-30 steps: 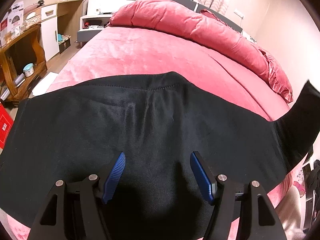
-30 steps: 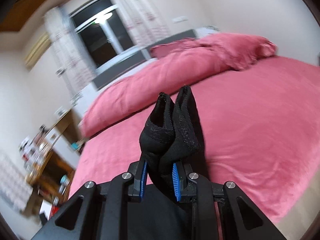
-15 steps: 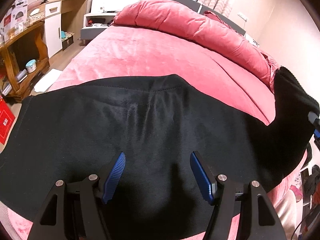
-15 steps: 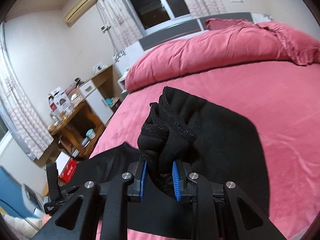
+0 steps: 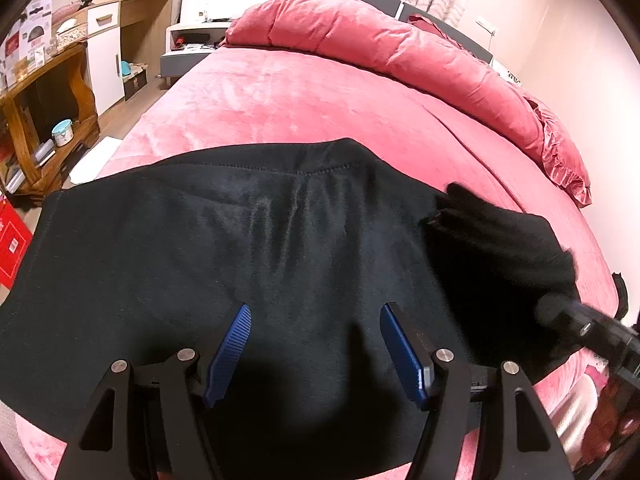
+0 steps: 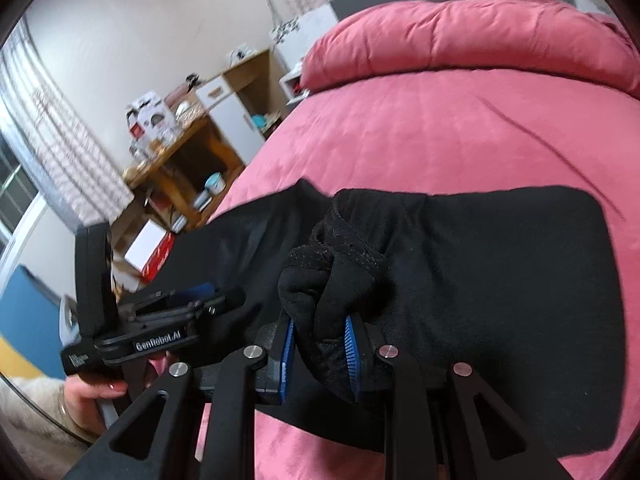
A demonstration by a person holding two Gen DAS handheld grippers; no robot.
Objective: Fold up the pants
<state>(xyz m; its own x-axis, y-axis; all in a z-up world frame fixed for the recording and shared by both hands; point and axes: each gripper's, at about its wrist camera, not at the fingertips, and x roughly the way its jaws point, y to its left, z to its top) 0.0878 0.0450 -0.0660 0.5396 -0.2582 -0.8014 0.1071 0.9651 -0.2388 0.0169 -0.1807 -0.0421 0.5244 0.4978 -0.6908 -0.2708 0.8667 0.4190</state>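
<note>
— Left gripper [image 5: 314, 350] first: how do its blue pads sit?

— Spread wide, nothing between them, over the black pants [image 5: 224, 248] lying on the pink bed [image 5: 320, 100]; a bunched end lies at three o'clock.

— And the other view?

— Right gripper [image 6: 318, 354] is clenched on that bunched pants [image 6: 336, 276] fabric; the rest spreads toward two o'clock.

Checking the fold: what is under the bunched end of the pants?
Under the bunched end, held in the right gripper, lies more of the black pants on the pink bed. The bed beneath them is covered.
</note>
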